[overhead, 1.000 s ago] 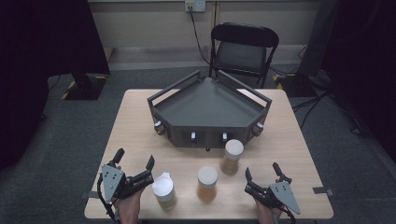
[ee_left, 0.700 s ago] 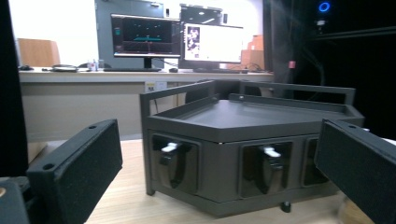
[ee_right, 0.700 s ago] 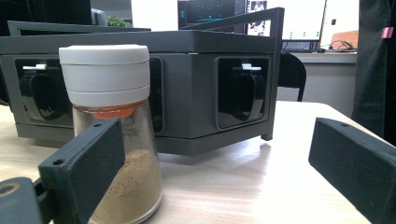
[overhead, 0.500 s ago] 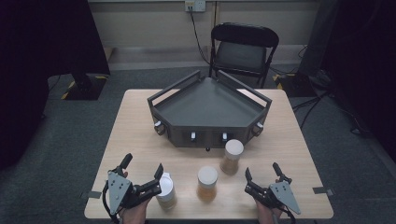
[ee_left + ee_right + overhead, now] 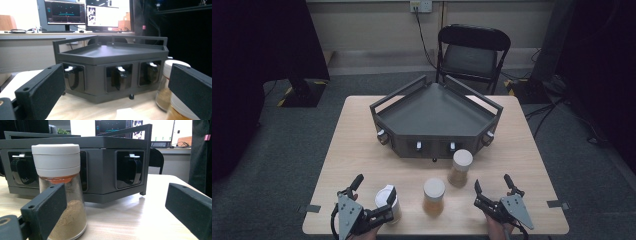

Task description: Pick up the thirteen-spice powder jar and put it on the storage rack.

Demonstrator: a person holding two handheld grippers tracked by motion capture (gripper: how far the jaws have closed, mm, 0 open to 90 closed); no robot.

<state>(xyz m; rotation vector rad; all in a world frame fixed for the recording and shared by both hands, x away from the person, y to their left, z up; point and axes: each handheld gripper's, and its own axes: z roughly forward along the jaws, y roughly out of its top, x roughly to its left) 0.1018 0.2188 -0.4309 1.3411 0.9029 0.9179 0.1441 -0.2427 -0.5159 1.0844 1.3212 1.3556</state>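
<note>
White-capped glass jar point(image 5: 387, 202), tan powder

A pale wooden surface point(image 5: 362, 130) stands on grey carpet point(image 5: 277, 155). Behind it a black folding chair point(image 5: 472, 52) faces a beige wall with a socket point(image 5: 421, 6), a cable hanging from it. Dark curtains point(image 5: 257, 40) close both sides. In the left gripper view, lit monitors point(image 5: 65, 12) sit on a long desk point(image 5: 27, 33).

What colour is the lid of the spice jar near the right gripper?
White. The lid of the spice jar is clearest in the right gripper view, over tan powder.
</note>
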